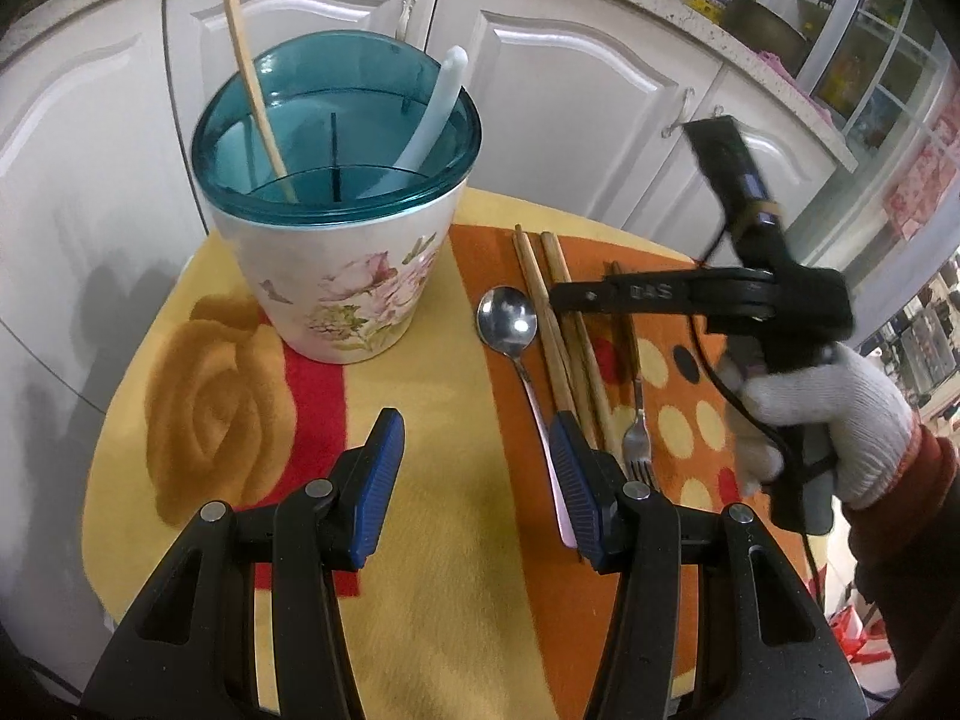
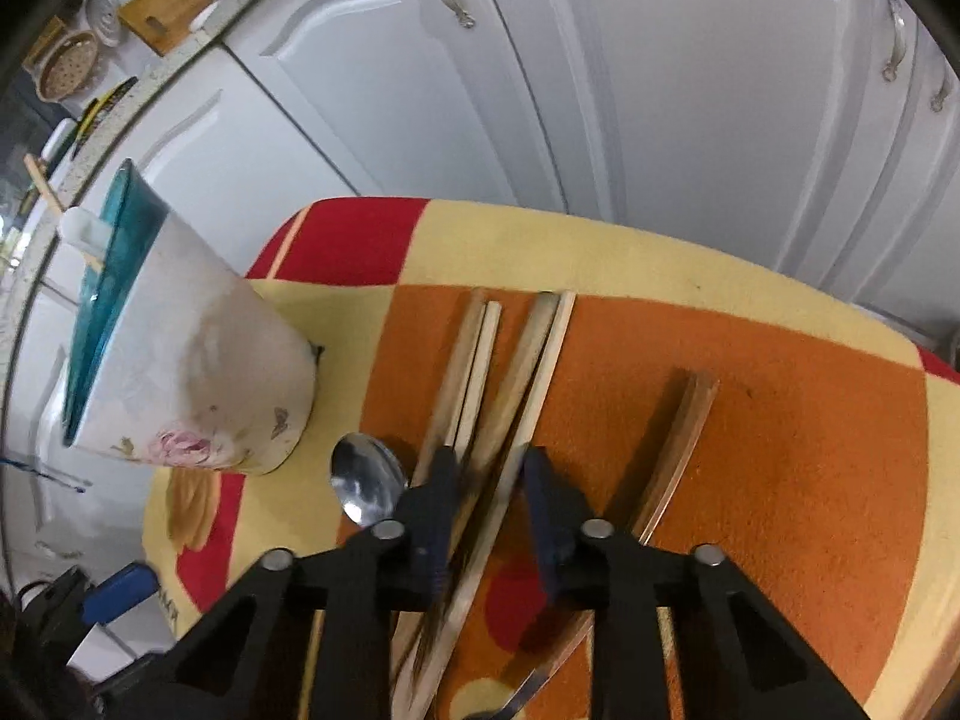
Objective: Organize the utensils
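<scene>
Utensils mostly still out on the tabletop point(image 1: 432, 396): spoon point(image 1: 507, 315), chopsticks point(image 2: 480, 372) and fork point(image 1: 637, 438) lying side by side toward its right edge. Only a wooden stick point(image 1: 252, 72) and a white handle point(image 1: 435, 108) already standing in the floral holder point(image 1: 342, 276). Right hand-held gripper point(image 2: 483, 480) straddling chopsticks, jaws narrowed, grip not certain. Left hand-held gripper point(image 1: 477, 462) wide apart, empty.

White holder point(image 1: 342, 282) printed with pink roses, teal rim; yellow cloth point(image 1: 420, 420) with orange and red patches (cream dots); chopsticks point(image 2: 480, 372) apparently pale brown.
</scene>
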Demonstrator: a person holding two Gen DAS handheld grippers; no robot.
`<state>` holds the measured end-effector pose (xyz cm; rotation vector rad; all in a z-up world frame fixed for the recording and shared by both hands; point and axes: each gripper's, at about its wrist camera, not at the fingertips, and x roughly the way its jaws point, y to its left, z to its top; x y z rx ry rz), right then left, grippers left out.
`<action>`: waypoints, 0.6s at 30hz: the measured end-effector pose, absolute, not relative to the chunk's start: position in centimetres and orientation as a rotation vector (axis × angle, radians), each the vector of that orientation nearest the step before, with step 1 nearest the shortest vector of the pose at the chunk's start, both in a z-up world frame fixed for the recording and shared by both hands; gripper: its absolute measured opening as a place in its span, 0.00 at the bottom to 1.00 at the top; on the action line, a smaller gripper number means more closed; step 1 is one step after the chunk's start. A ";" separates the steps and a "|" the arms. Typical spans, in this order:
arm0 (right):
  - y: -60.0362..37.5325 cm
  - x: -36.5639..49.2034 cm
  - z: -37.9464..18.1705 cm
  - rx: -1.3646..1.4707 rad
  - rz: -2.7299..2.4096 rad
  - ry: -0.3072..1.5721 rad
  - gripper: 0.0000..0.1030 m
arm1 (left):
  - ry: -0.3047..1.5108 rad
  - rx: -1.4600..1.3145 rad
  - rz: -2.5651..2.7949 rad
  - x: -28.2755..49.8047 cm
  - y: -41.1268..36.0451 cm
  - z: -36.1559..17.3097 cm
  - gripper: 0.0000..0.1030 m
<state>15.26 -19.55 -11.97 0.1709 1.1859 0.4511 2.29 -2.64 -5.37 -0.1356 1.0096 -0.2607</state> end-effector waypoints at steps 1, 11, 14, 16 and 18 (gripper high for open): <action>-19.9 15.0 -11.9 0.173 0.461 1.184 0.16 | 1.014 -0.136 -0.259 2.6 -2.7 -5.6 0.48; -23.5 11.3 -11.5 0.075 0.448 1.205 0.04 | 1.048 -0.173 -0.243 5.8 -3.9 -8.6 0.48; -23.7 11.0 -10.6 0.115 0.471 1.181 0.08 | 1.053 -0.185 -0.229 6.7 -4.3 -9.2 0.48; -23.1 11.0 -9.5 0.142 0.513 1.144 0.23 | 1.058 -0.186 -0.224 6.9 -4.5 -9.3 0.48; -21.7 11.3 -8.5 0.116 0.560 1.106 0.32 | 1.057 -0.190 -0.224 6.5 -4.3 -9.2 0.48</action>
